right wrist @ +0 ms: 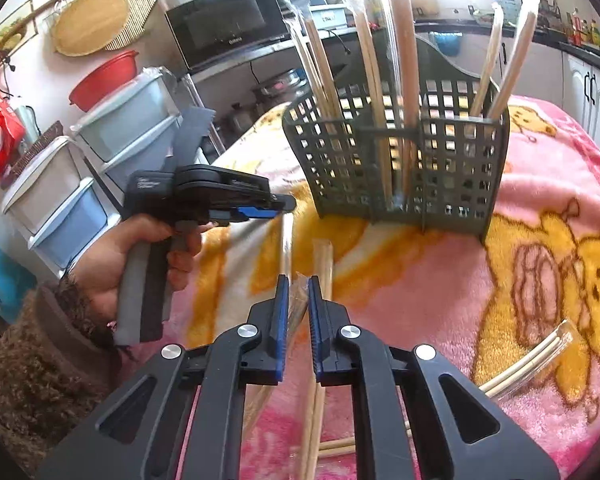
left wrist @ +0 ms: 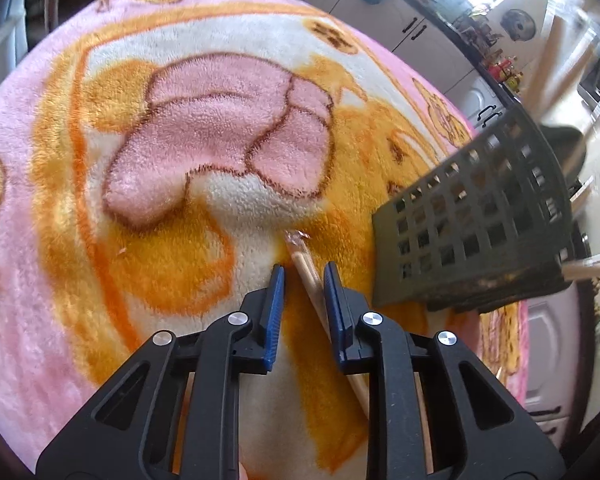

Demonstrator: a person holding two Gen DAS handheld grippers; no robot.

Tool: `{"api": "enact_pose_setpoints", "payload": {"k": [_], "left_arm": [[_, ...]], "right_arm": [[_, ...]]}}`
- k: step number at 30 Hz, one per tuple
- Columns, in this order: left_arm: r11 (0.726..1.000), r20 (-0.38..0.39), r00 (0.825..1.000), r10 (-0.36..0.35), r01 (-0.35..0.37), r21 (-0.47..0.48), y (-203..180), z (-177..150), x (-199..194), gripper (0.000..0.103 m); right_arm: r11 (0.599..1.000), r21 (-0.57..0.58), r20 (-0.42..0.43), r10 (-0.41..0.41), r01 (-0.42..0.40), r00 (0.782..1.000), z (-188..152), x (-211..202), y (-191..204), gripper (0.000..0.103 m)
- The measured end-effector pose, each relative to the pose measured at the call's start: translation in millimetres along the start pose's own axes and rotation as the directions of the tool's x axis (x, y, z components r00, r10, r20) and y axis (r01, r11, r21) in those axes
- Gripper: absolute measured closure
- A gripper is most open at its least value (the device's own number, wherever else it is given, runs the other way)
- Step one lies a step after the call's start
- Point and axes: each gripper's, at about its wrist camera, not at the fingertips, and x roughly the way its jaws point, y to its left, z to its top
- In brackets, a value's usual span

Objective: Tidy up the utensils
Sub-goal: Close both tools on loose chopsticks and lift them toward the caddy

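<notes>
In the left wrist view my left gripper (left wrist: 303, 270) stands open around a clear-wrapped pair of wooden chopsticks (left wrist: 311, 280). The pair lies against the right pad, with a gap to the left pad. My right gripper (right wrist: 298, 280) is shut on the crinkled wrapper of a chopstick pack (right wrist: 298, 304), which runs up towards the left gripper (right wrist: 282, 204) held by a hand (right wrist: 140, 256). A dark grid basket (right wrist: 399, 168) (left wrist: 471, 216) stands upright just beyond, with several wrapped chopstick pairs in it. Another pair (right wrist: 323, 264) lies under my right gripper.
A pink and orange cartoon blanket (right wrist: 539, 200) covers the table. More wrapped chopsticks (right wrist: 531, 364) lie at the front right. Stacked plastic drawers (right wrist: 60, 200) and a microwave (right wrist: 228, 28) stand past the table's left edge. Cabinets (right wrist: 591, 92) line the right.
</notes>
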Motion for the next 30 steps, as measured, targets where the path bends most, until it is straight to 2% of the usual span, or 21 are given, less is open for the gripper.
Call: {"api": "enact_pose_setpoints", "payload": {"k": [3,5,8,13,15,19,23,30], "left_arm": [[1.000,-0.029,1.000,0.009,-0.009,-0.013,-1.8,11.2,5.0,0.091],[0.999,-0.029,0.999,0.032,-0.032,-0.001,-4.6,15.6,7.7,0.096],[1.000,-0.020,0.999,0.029,-0.029,-0.003,-3.7,16.7,6.0,0.097],[0.997,0.096,0.995,0.021,-0.027,0.066,-18.7,7.5,-24.3,0.098],[0.994,0.142,0.990,0.022,-0.037,0.098,-27.2,2.3,-39.1,0.098],[0.988,0.220,0.975,-0.017,-0.018,0.153,-43.9,-8.4,-74.7,0.098],[0.975,0.297,0.953,-0.058,-0.011,0.223,-65.8,-21.7,-110.6,0.099],[0.951,0.355,0.924,-0.142,0.028,0.307,-93.9,-39.3,-150.0,0.100]], "right_arm": [[1.000,-0.007,0.014,0.004,-0.004,1.000,2.6,-5.7,2.1,0.094],[1.000,-0.009,0.022,0.002,-0.002,1.000,5.5,-7.2,3.8,0.095],[1.000,-0.013,0.035,0.003,-0.003,0.999,11.0,-11.7,6.6,0.096],[0.999,-0.040,0.062,0.013,-0.011,0.998,20.6,-21.7,10.4,0.097],[0.999,-0.047,0.077,0.021,-0.017,0.997,25.5,-27.6,11.3,0.097],[0.999,-0.046,0.113,0.033,-0.028,0.993,34.9,-39.8,11.2,0.098],[0.998,-0.045,0.162,0.038,-0.031,0.986,44.6,-56.4,10.1,0.098],[0.998,-0.049,0.251,0.042,-0.030,0.967,57.8,-90.2,9.1,0.098]]}}
